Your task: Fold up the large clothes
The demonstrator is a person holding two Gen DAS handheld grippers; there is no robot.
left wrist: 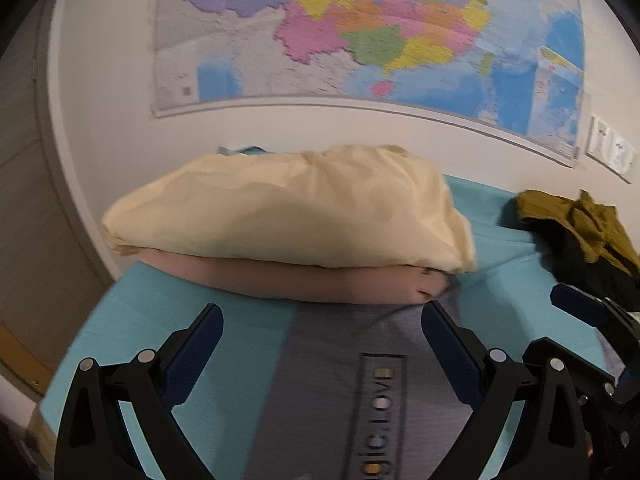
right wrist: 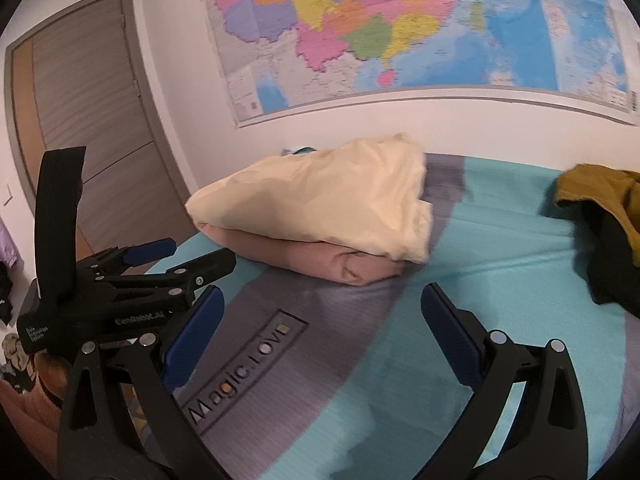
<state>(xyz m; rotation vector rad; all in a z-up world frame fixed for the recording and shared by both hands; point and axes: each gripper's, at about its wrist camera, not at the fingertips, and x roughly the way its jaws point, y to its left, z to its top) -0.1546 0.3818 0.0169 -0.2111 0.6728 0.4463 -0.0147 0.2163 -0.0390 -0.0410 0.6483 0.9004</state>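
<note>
both hand-held grippers hang empty over the bed, jaws spread wide: the left hand-held gripper (left wrist: 322,312) just short of the folded stack, the right hand-held gripper (right wrist: 322,294) beside it to the right. the bed cover (right wrist: 500,264) is turquoise with a grey band carrying the words "magic love". a folded cream garment (left wrist: 288,204) lies on top of a folded pink garment (left wrist: 304,282), both near the wall under a coloured map (left wrist: 360,28). off to the right, well apart from the stack, an unfolded heap of mustard and dark clothes (left wrist: 580,228) sits crumpled. a door (right wrist: 88,120) shows at left.
</note>
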